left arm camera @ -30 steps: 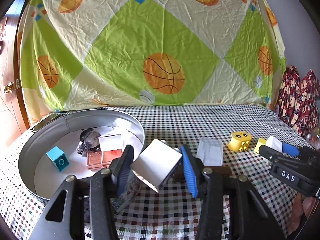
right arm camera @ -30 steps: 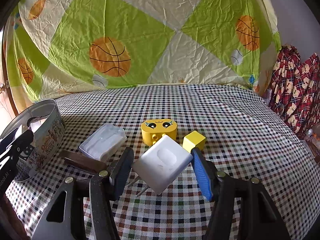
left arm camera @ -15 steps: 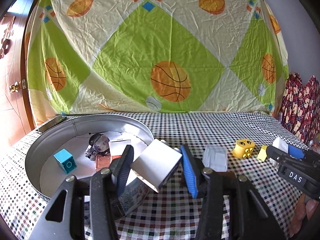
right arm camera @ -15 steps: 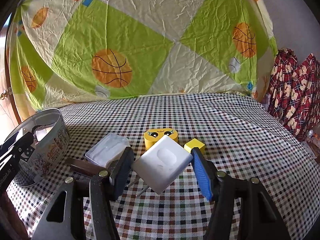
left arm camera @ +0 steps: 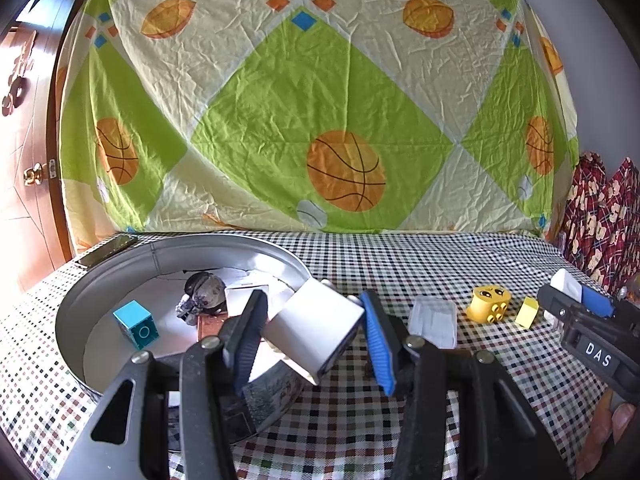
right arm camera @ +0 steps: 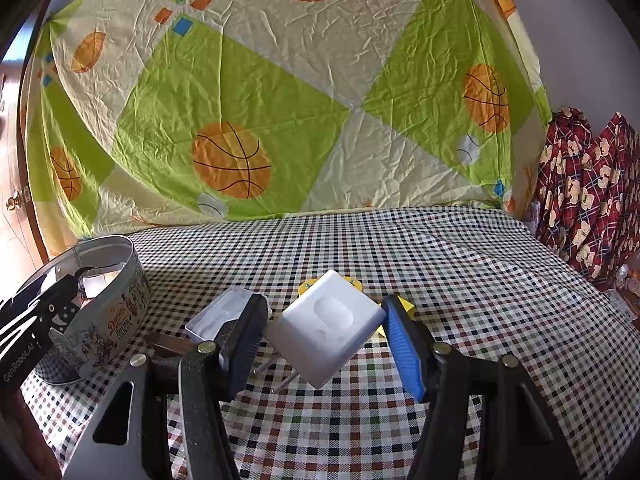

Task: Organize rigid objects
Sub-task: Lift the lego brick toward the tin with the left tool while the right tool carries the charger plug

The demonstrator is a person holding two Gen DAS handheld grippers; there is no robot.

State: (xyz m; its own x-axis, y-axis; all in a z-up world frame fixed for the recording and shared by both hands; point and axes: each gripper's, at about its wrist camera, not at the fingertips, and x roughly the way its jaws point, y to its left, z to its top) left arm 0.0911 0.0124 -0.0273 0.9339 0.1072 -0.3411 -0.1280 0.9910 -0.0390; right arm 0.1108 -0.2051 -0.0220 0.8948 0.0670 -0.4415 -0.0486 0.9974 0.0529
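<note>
Left gripper [left arm camera: 312, 340] fingers clamp a white block [left arm camera: 316, 332] over the cookie tin [left arm camera: 120, 264]; right gripper [right arm camera: 324, 340] fingers clamp a white charger [right arm camera: 328, 328].

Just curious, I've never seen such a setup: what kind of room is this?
Probably a room in a home: a checked tablecloth covers the table, a basketball-print bedsheet hangs as backdrop, and a wooden door stands at the left.
</note>
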